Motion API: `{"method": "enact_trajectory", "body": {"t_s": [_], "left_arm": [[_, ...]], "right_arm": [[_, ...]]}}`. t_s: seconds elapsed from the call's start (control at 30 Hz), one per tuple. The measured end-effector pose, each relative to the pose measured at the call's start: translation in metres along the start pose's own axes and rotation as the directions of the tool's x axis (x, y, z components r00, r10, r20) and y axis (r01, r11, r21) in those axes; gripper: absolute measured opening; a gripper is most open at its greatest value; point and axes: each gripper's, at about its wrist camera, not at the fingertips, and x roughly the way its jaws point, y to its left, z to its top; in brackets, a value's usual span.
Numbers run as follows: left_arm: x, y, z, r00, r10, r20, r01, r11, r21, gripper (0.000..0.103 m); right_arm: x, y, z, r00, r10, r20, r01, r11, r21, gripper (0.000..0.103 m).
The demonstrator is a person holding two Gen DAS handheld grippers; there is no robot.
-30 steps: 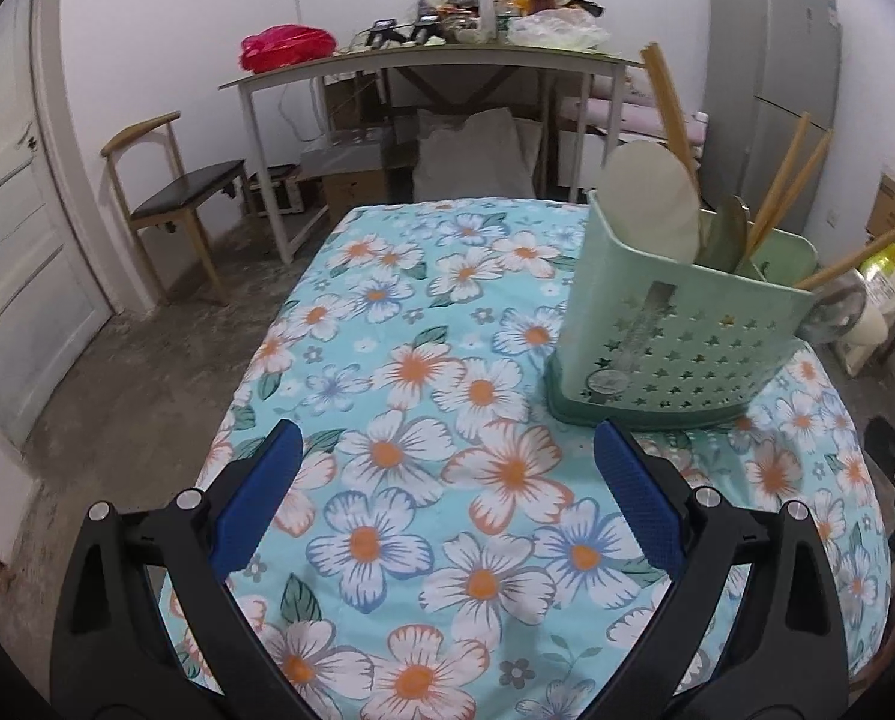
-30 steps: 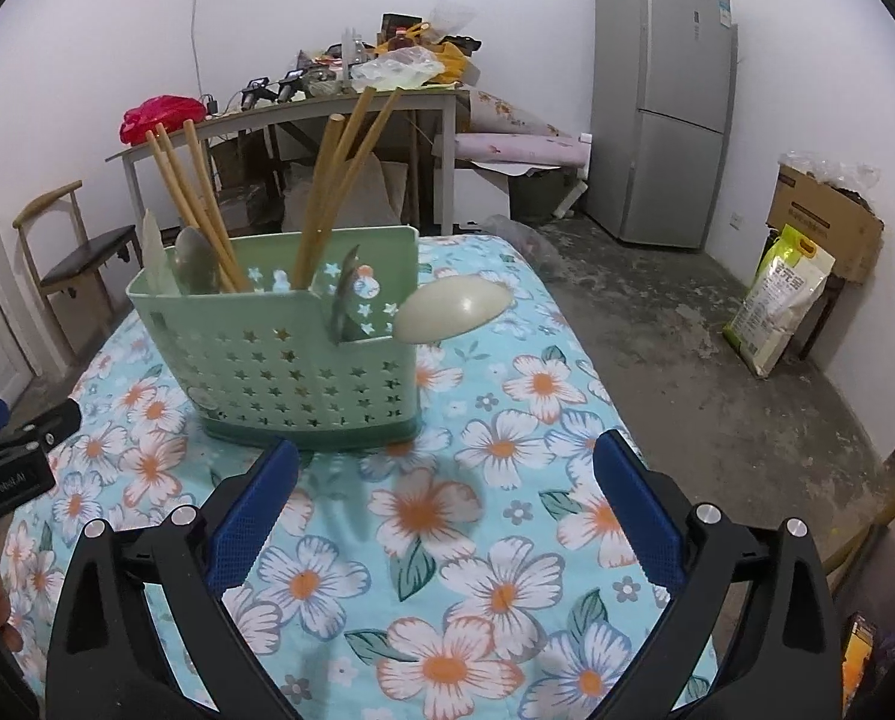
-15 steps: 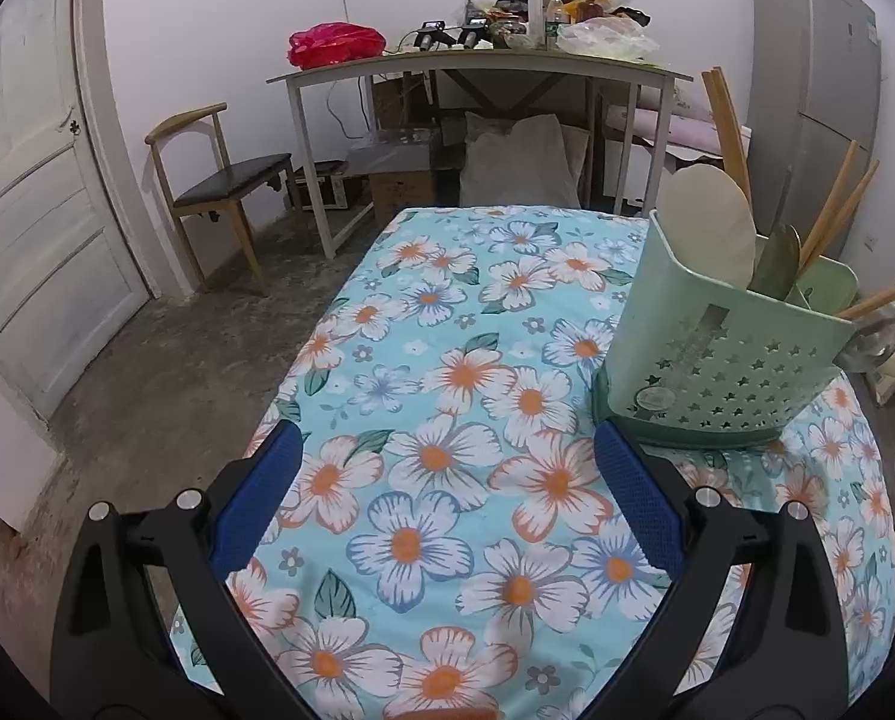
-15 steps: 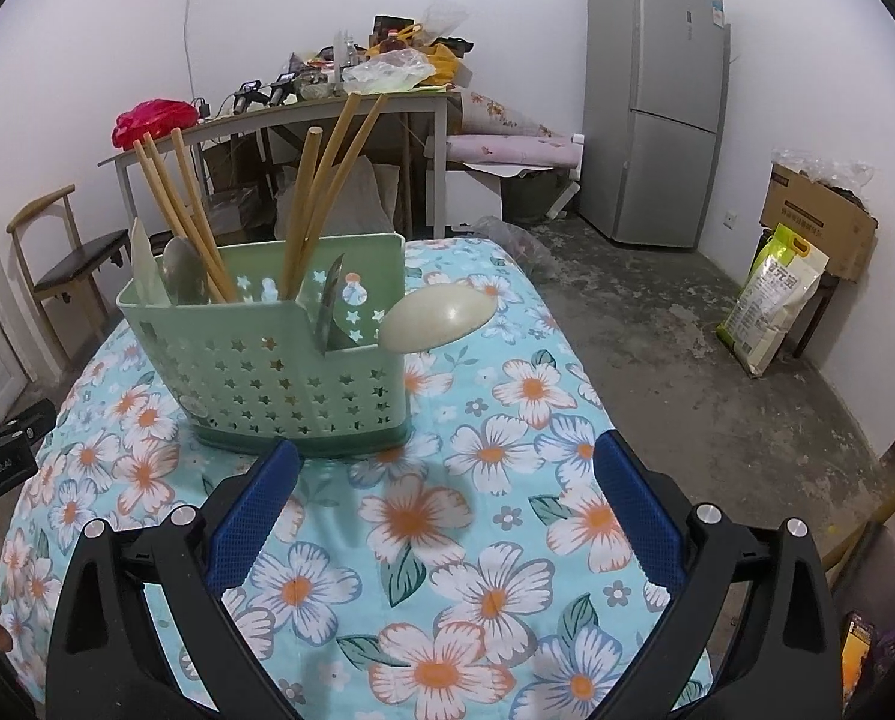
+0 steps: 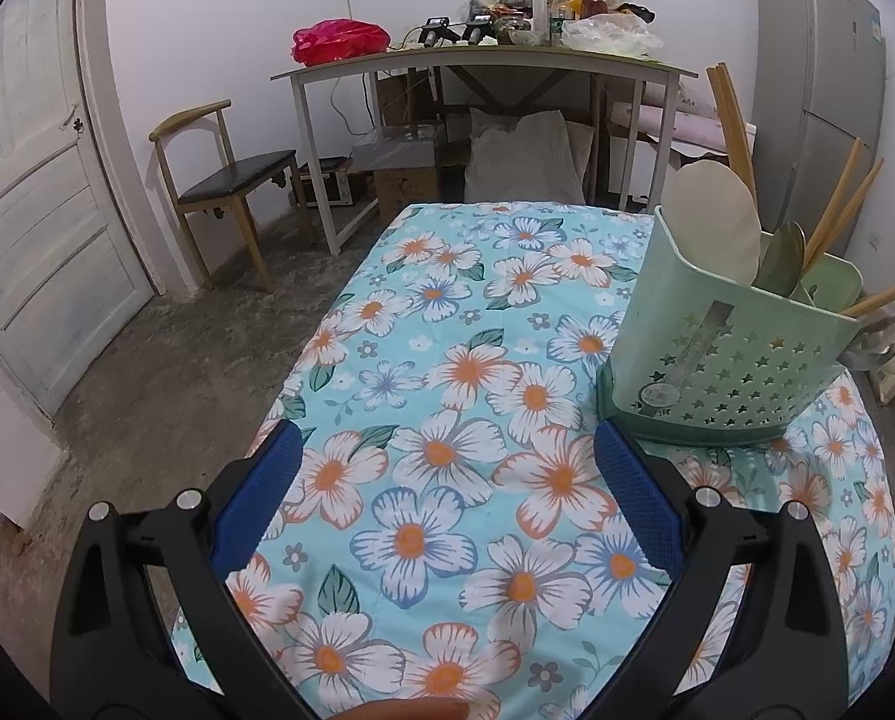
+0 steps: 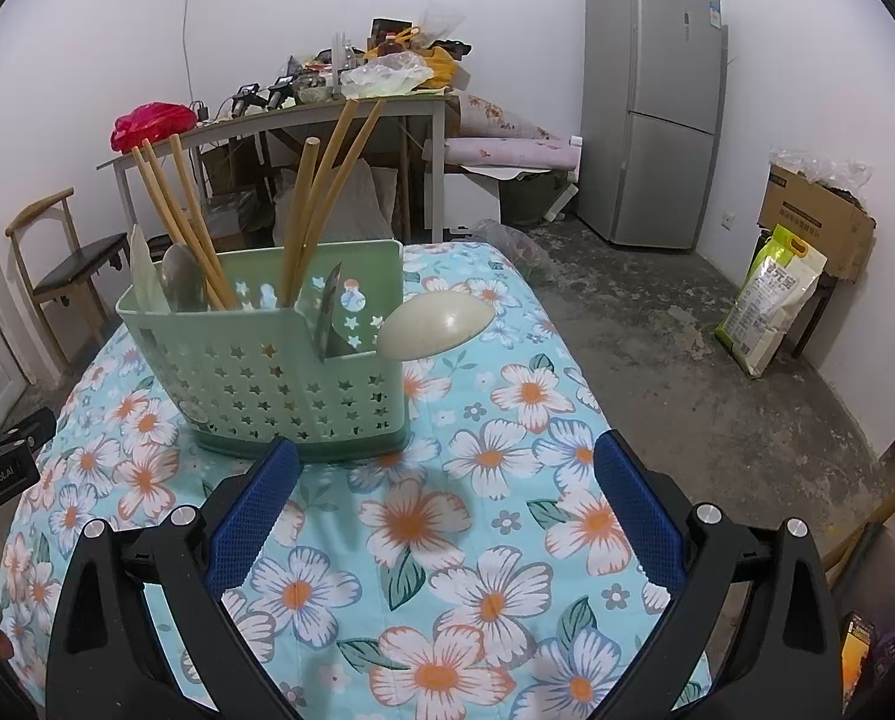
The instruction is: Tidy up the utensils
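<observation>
Utensils stand upright in the green caddy (image 6: 291,372), centre-left of the right wrist frame on the flowered surface (image 6: 507,540). Right gripper (image 6: 444,516) sits nearer, just below it; left gripper (image 5: 444,516) sees it at right. Both are spread, empty.

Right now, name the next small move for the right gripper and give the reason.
Probably ease the right gripper, open and empty, forward toward the cream spoon: its bowl hangs out over the green caddy's rim, while the chopsticks stand inside.
</observation>
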Motion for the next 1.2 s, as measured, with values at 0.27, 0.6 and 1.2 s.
{"method": "enact_trajectory", "body": {"t_s": [0.27,0.6,1.2], "left_arm": [[0.0004,-0.0009,-0.0029,1.000,0.003,-0.006,-0.003,1.000,-0.001,0.094],[-0.0001,0.0000,-0.0028,1.000,0.007,-0.007,-0.007,1.000,-0.002,0.094],[-0.0005,0.0018,-0.0024,1.000,0.007,-0.009,-0.007,1.000,-0.005,0.094]], "right_arm": [[-0.0009,-0.0006,0.0007,1.000,0.001,0.002,-0.001,1.000,0.002,0.096],[-0.0025,0.0007,0.0027,1.000,0.000,0.006,0.000,1.000,-0.005,0.096],[-0.0051,0.0036,0.0045,1.000,-0.003,0.007,0.003,1.000,-0.013,0.096]]}}
